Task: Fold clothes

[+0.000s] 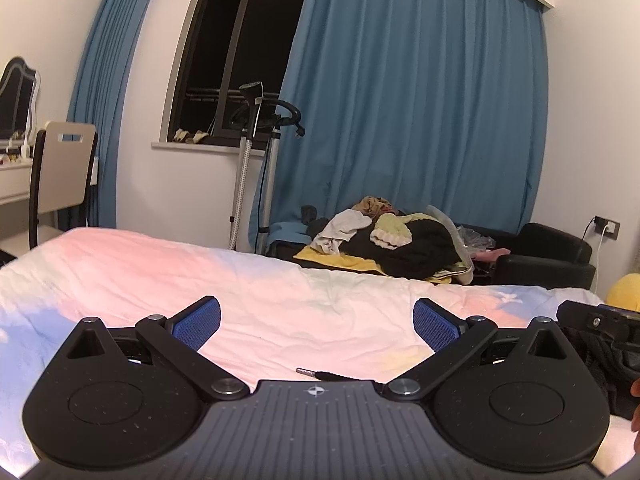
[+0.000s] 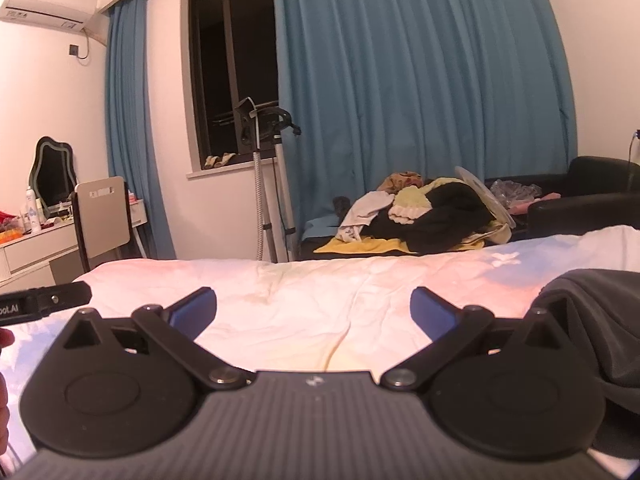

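Both my left gripper (image 1: 316, 326) and right gripper (image 2: 314, 314) hold jaws spread, empty, above the bed (image 1: 280, 300), ready for the dark garment (image 2: 592, 320) near right.

A bed (image 1: 280, 304) fills the lower part of both wrist views, covered by a wrinkled sheet (image 2: 320, 300) printed in soft pink, white and pale blue, with a small white bird-like shape (image 2: 500, 258) toward its far right side. A dark garment (image 2: 600, 320) lies bunched on the sheet at the right edge of the right wrist view, and shows as a black knit mass (image 1: 596, 356) at the right edge of the left wrist view. A small dark pen-like stick with a metal tip (image 1: 320, 374) rests on the sheet close to the left camera.
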### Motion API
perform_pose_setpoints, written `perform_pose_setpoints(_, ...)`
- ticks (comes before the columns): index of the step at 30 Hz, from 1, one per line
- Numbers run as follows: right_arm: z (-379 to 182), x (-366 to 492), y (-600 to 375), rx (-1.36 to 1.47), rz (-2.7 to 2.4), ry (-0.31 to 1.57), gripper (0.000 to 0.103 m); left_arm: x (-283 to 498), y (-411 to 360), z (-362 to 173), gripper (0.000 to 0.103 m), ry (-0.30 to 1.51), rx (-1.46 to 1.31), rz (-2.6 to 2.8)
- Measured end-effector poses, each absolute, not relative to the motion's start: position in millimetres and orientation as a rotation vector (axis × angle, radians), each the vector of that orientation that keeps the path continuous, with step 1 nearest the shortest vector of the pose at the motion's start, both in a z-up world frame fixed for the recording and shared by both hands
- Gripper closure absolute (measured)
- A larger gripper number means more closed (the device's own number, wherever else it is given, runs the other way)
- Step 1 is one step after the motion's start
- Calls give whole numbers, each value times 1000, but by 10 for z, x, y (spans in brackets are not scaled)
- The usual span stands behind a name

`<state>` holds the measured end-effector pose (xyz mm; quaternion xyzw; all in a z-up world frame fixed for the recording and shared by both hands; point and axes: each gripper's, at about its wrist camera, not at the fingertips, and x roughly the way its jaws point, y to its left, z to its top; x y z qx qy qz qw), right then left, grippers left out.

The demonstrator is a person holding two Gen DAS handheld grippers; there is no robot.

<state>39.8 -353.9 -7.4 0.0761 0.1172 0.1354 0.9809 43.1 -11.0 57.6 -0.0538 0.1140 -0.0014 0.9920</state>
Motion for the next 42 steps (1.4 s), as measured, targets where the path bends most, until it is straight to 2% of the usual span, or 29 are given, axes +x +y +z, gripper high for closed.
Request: perform_pose_setpoints(42, -69, 402, -3546, 142, 236, 243, 0, 361, -212, 528, 0, 233, -77, -25)
